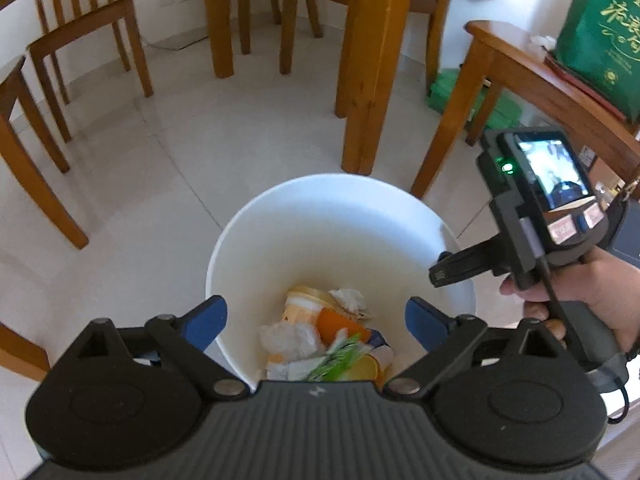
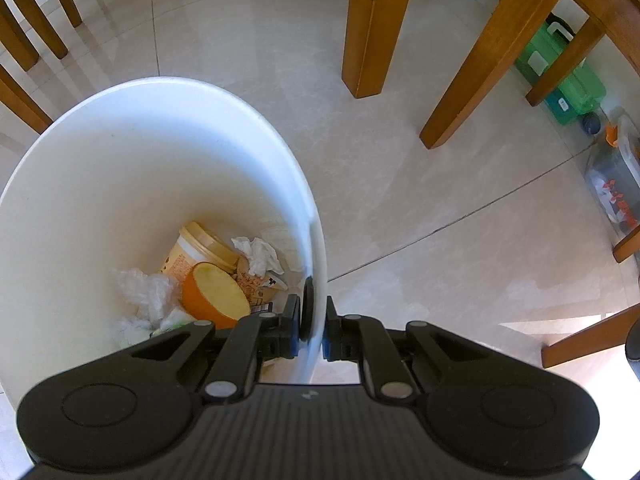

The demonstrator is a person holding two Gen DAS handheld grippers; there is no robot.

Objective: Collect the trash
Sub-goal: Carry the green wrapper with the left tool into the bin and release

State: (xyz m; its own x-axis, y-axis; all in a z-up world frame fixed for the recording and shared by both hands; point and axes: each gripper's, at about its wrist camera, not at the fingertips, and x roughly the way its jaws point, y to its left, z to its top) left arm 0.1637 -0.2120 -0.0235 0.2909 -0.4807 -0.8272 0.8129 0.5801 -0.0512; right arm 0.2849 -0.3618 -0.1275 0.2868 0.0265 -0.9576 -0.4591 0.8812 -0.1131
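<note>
A white trash bin [image 1: 336, 216] stands on the tiled floor, holding a yellow-lidded cup [image 2: 200, 250], an orange cup [image 2: 212, 296], crumpled tissue [image 2: 260, 256], clear plastic wrap [image 2: 146, 292] and a green-printed wrapper [image 1: 338, 360]. My left gripper [image 1: 316, 320] hovers above the bin's near side, open, with nothing between its blue pads. My right gripper [image 2: 313, 320] is shut on the bin's right rim [image 2: 316, 264], one finger inside the wall and one outside. The left wrist view shows the right gripper [image 1: 448, 270] at that rim, held by a hand [image 1: 592, 292].
Wooden table legs [image 1: 372, 64] and chairs [image 1: 88, 36] stand around the bin. A green bag [image 1: 604, 28] sits on a wooden chair at right. Green and clear storage boxes [image 2: 568, 76] lie by the wall on the right. Open floor tiles [image 2: 440, 220] lie right of the bin.
</note>
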